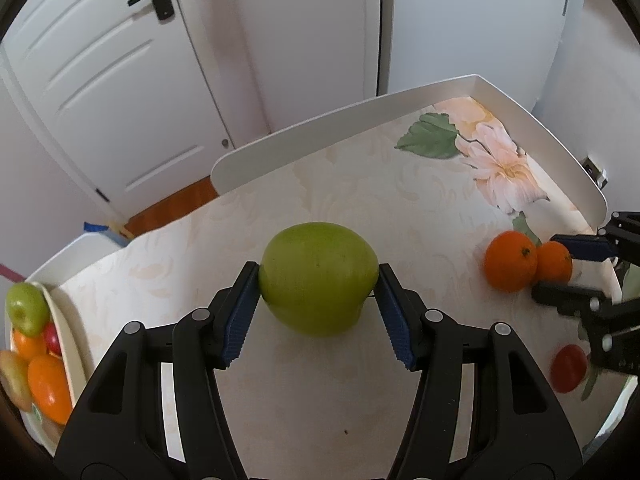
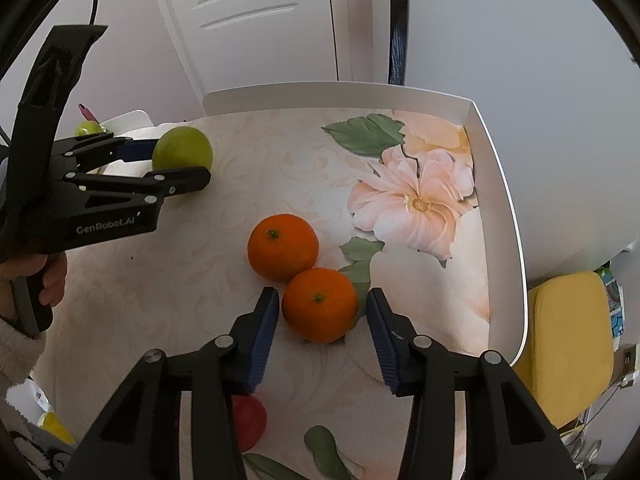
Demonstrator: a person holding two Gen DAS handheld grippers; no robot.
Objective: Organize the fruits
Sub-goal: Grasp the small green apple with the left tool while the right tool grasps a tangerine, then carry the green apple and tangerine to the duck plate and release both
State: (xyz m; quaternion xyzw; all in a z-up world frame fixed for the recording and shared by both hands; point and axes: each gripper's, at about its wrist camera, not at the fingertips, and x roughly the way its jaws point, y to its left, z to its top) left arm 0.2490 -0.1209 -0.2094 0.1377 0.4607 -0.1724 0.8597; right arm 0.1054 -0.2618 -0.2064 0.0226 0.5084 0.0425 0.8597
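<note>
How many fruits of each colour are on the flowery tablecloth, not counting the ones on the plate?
Green: 1, the green apple
Orange: 2, the far orange and the near orange
Red: 1, the red fruit
Total: 4

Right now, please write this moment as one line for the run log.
left gripper: shut on green apple | right gripper: jaws around near orange, small gaps visible | far orange: touching it | red fruit: on table
</note>
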